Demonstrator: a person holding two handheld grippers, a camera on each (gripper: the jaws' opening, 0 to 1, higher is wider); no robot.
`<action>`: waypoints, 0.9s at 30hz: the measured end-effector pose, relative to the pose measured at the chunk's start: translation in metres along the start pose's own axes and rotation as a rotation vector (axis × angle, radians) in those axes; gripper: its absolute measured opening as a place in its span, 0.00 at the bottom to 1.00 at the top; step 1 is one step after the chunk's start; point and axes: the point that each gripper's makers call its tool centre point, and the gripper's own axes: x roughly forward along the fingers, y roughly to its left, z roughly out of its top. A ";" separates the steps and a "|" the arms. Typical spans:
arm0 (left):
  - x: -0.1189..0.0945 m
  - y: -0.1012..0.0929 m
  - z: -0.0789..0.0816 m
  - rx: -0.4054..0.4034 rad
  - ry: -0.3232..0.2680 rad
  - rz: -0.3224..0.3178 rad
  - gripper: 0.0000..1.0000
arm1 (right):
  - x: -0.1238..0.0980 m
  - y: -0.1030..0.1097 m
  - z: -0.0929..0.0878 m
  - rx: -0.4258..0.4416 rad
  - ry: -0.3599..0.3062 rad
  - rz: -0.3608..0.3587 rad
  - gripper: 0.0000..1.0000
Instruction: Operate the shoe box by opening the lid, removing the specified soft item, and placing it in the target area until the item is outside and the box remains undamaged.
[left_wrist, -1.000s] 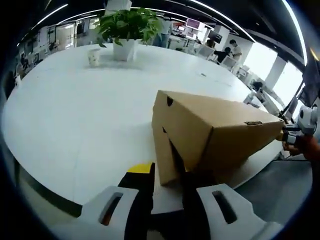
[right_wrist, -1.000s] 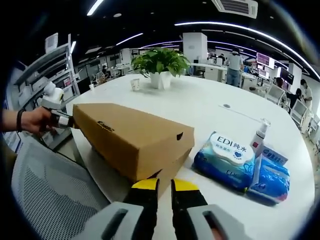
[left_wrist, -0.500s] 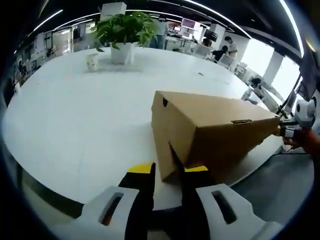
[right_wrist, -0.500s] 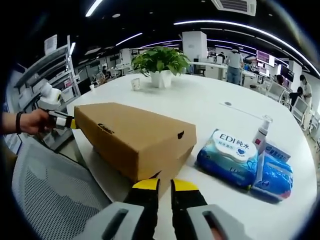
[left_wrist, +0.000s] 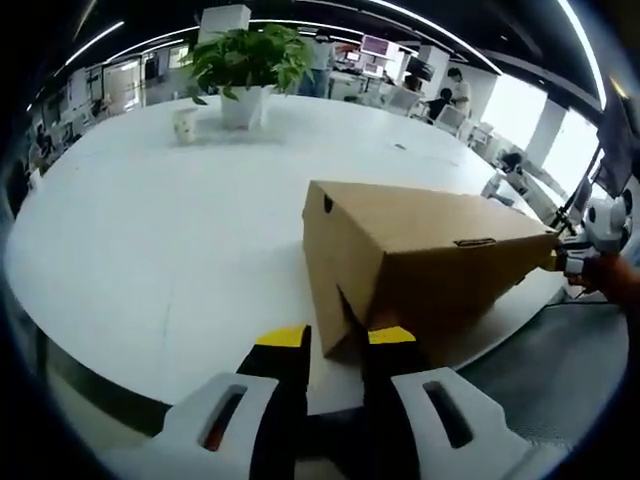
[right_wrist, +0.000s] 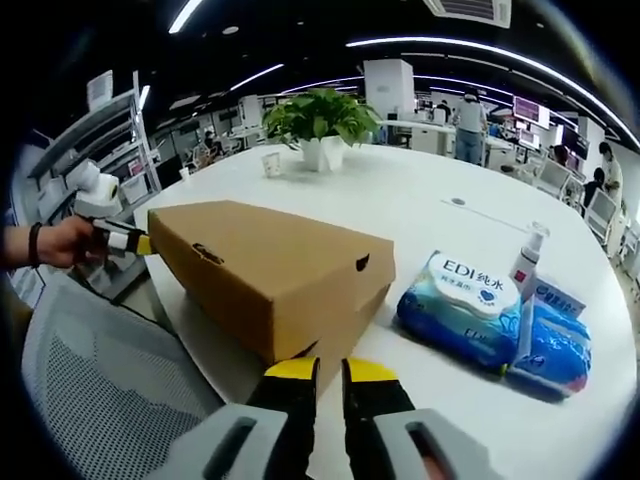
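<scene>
A brown cardboard shoe box (left_wrist: 430, 260) lies shut near the edge of a round white table (left_wrist: 150, 230). My left gripper (left_wrist: 337, 338) is at the box's near end, jaws apart, with the box's lower corner just at the yellow tips. In the right gripper view the box (right_wrist: 260, 275) runs left to right, and the left gripper (right_wrist: 115, 238), held in a hand, touches its far left corner. My right gripper (right_wrist: 330, 368) is shut, its tips just under the near end of the box. It also shows as the right gripper (left_wrist: 580, 255) at the box's far end.
A blue wet-wipes pack (right_wrist: 470, 305), a second blue pack (right_wrist: 555, 345) and a spray bottle (right_wrist: 528, 260) lie right of the box. A potted plant (right_wrist: 320, 120) and a paper cup (right_wrist: 271, 165) stand farther back. A mesh chair (right_wrist: 90, 390) stands off the table's edge.
In the left gripper view the right jaw's yellow tip has come out from under the box's end, and the gap at the lid has closed. The right gripper view has barely shifted.
</scene>
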 end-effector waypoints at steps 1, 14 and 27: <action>-0.001 0.000 0.000 -0.001 0.000 0.000 0.19 | 0.000 0.000 0.000 0.000 0.000 0.000 0.04; -0.005 -0.005 -0.006 0.009 0.004 -0.007 0.19 | 0.002 0.003 -0.001 0.000 0.004 0.008 0.04; -0.016 0.005 0.014 -0.030 -0.041 0.010 0.21 | -0.011 -0.012 0.013 0.051 -0.031 -0.012 0.14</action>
